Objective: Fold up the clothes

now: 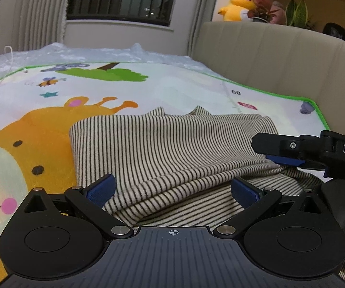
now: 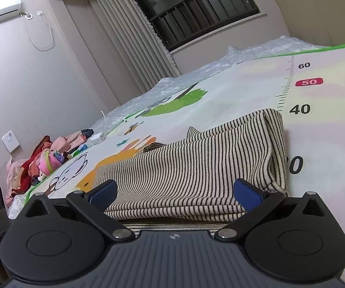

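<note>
1. The left gripper (image 1: 172, 189) is spread wide, its blue pads (image 1: 101, 188) set to either side of the near layered edge of the striped garment (image 1: 163, 141); nothing is grasped.
2. The right gripper (image 2: 176, 190) is likewise released, with its pads (image 2: 248, 192) straddling the stacked near edge of the garment (image 2: 196, 165). In the left view it (image 1: 282, 154) is seen low over the garment's right side; whether cloth is touched there cannot be told.
3. The garment is laid partly folded on the play mat (image 1: 172, 86), near the mat's right edge by the printed scale, with several layers stacked at its near side.
4. If only the top layer is pinched, the lower layers would likely be left behind and the fold pulled apart.
5. If the two grippers are closed at uneven depths, one corner could be lifted ahead of the other and the fold skewed.
6. A shallow bite on the thick, soft stack might slip out during lifting, so the fabric would drop and bunch.
7. If the fold is dragged rather than lifted, the garment could be shifted toward the mat's right edge and the headboard (image 1: 268, 52).
</note>
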Demonstrator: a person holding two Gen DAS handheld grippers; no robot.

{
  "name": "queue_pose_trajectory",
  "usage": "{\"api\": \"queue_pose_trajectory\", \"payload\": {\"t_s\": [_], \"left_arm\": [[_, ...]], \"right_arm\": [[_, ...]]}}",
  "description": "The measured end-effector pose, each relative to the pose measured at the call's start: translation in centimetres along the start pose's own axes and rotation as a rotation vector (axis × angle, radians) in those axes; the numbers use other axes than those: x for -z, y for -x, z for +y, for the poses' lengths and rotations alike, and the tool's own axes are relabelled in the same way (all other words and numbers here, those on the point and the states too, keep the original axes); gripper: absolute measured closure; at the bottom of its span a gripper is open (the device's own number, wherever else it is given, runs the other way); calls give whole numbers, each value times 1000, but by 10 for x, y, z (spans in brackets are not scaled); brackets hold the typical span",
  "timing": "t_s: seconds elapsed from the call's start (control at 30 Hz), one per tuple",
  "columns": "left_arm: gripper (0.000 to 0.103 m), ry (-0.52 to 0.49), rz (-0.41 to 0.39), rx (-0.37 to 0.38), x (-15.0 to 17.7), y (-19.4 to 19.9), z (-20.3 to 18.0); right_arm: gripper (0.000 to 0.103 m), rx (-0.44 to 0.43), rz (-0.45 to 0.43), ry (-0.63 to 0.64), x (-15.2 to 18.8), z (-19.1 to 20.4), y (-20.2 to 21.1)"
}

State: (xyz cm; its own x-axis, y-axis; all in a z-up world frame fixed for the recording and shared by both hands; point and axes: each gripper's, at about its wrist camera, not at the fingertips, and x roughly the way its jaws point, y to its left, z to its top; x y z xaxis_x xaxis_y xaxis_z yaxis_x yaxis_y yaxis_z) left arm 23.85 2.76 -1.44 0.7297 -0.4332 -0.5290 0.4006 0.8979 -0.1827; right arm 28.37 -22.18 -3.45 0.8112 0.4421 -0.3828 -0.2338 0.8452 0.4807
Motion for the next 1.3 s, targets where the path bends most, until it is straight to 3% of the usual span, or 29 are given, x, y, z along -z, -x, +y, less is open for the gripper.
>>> {"api": "queue_pose_trajectory", "payload": {"t_s": [0.43,0.8,0.87,0.97,1.13,1.3], "left_arm": [[0,0,-25,-17,2,2,-2],[0,-31,-7,-44,2,1,-8],[0,-25,-6,-38,2,2,-6],[0,-13,-7,-28,1,1,-4],[0,-3,-12,-19,2,1,-2],[0,21,-18,3,1,2,3]], "right_arm": [[0,-20,-7,-15,0,-2,1],[1,127,127,217,-7,37,-14],[27,122,113,251,-16,46,-7],[42,134,63,311,-47,60,-1],[44,198,121,361,-87,57,-55],[44,283,249,271,-77,26,-127]]}}
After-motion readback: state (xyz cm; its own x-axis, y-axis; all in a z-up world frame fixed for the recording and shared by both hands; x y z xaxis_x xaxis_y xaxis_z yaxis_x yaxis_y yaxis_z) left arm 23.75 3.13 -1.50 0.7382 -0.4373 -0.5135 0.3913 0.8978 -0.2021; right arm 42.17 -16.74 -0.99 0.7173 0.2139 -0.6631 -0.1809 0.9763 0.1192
